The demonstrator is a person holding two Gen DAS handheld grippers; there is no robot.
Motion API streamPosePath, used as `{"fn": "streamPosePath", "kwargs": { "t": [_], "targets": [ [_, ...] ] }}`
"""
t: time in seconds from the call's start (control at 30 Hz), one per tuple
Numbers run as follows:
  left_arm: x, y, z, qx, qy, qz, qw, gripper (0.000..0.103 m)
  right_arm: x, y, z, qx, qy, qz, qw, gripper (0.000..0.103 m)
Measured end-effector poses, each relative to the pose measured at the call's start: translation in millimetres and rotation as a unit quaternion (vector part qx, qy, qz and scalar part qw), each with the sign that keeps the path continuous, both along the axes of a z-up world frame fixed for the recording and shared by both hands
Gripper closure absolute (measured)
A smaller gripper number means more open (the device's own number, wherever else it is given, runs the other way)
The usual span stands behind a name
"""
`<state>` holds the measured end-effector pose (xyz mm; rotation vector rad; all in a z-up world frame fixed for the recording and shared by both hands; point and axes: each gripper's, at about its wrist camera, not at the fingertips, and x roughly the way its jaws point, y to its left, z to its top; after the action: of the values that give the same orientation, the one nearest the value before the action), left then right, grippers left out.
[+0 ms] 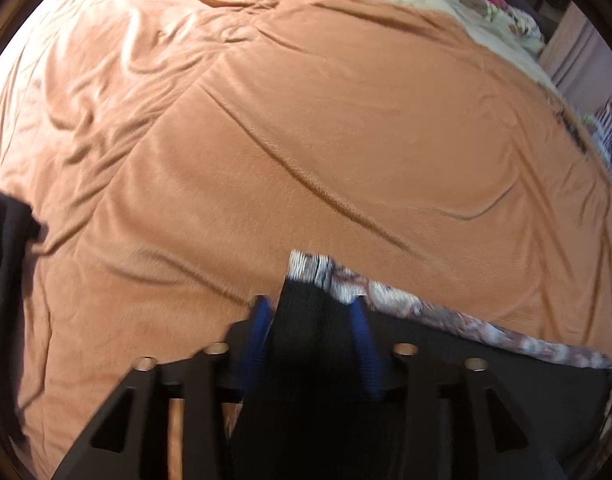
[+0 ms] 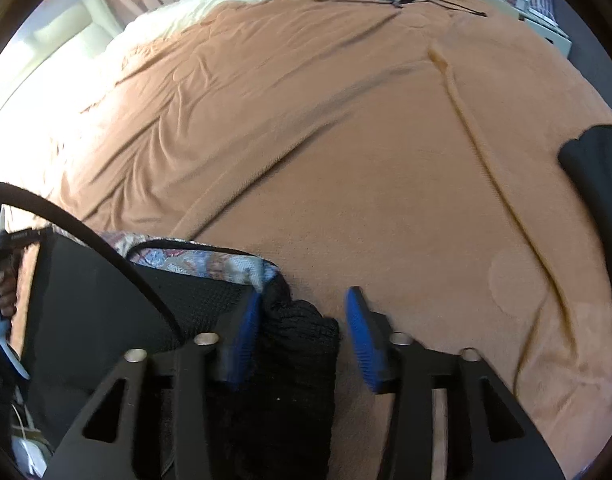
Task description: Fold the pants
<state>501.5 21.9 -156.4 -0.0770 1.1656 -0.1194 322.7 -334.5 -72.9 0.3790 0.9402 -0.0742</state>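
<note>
Black knit pants [image 1: 306, 320] w/ patterned waistband on fuzzy orange blanket [image 1: 306, 140]. Left gripper [image 1: 310, 312] jaws apart, fabric between. Right gripper [image 2: 303, 304] jaws apart, fabric bunched by its left pad.

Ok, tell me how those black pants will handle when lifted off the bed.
The pants will probably hang floppy: the fabric bunches in soft folds between the right gripper fingers. They look fairly light, a thin knit with a patterned lining. On the plush orange blanket they may drag rather than slide.

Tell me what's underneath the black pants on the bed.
The black pants lie on the orange blanket, which shows all around them. A patterned lining peeks out along their far edge. Whatever is directly beneath the fabric is covered and cannot be seen.
</note>
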Motion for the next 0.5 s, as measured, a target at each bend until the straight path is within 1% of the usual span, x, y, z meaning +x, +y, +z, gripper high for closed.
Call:
{"fn": "streamPosePath", "kwargs": {
  "t": [0.03,0.07,0.3,0.5],
  "targets": [
    [-5.4,1.2,5.0,0.001,-0.008,-0.001,1.0,0.045,-7.5,-0.4,4.7,0.004,-0.011,-0.001,1.0,0.045],
    [-13.8,3.3,12.5,0.006,-0.019,-0.003,0.9998,0.042,-14.0,-2.9,8.9,0.004,-0.016,-0.002,1.0,0.045],
    [-64.4,17.3,40.8,0.003,-0.043,-0.018,0.9989,0.038,-51.2,14.8,28.2,-0.014,-0.036,0.003,0.999,0.045],
    [-106.3,38.8,54.7,-0.014,-0.049,-0.017,0.9986,0.038,-78.4,23.3,34.5,-0.003,-0.043,0.007,0.999,0.045]
  ]
}}
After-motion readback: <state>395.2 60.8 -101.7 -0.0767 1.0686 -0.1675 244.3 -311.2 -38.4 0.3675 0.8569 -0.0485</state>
